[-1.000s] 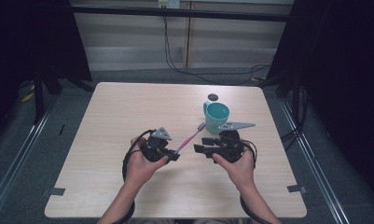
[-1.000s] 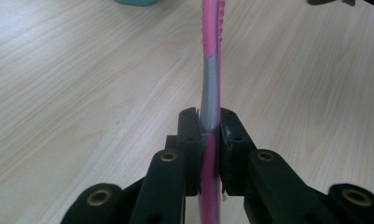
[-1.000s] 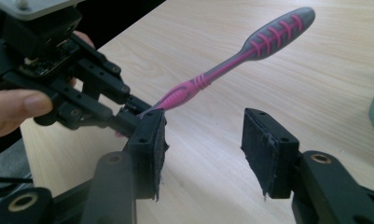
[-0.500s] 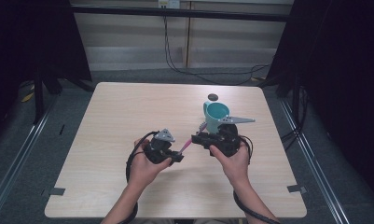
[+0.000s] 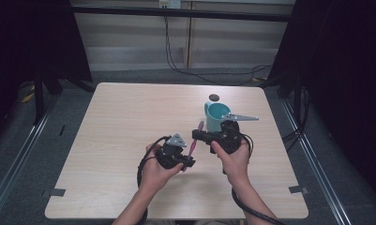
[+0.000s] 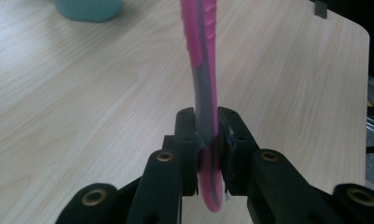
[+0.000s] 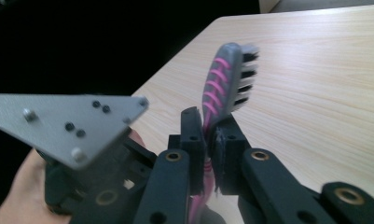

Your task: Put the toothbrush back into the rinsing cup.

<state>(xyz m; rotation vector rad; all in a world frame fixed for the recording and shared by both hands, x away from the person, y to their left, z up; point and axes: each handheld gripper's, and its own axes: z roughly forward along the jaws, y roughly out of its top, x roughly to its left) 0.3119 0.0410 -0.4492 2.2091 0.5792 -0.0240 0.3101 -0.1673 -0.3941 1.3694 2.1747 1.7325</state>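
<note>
A pink and grey toothbrush (image 5: 193, 146) is held above the table between both grippers, a little in front of a teal cup (image 5: 216, 116). My left gripper (image 5: 189, 161) is shut on the lower handle; in the left gripper view the handle (image 6: 201, 56) rises from the closed pads of that gripper (image 6: 205, 135). My right gripper (image 5: 198, 135) comes in from the right, and its jaws have just been closing. In the right gripper view this gripper (image 7: 208, 135) pinches the neck just below the bristled head (image 7: 229, 77).
A small dark round object (image 5: 214, 97) lies behind the cup. The light wooden table (image 5: 120, 122) ends at a dark drop on every side. The left gripper's grey plate (image 7: 68, 121) and a hand (image 7: 12, 196) show close by in the right gripper view.
The right gripper has shifted left onto the toothbrush's upper part and closed on it. The left hand has moved right with the toothbrush, which now stands steeper.
</note>
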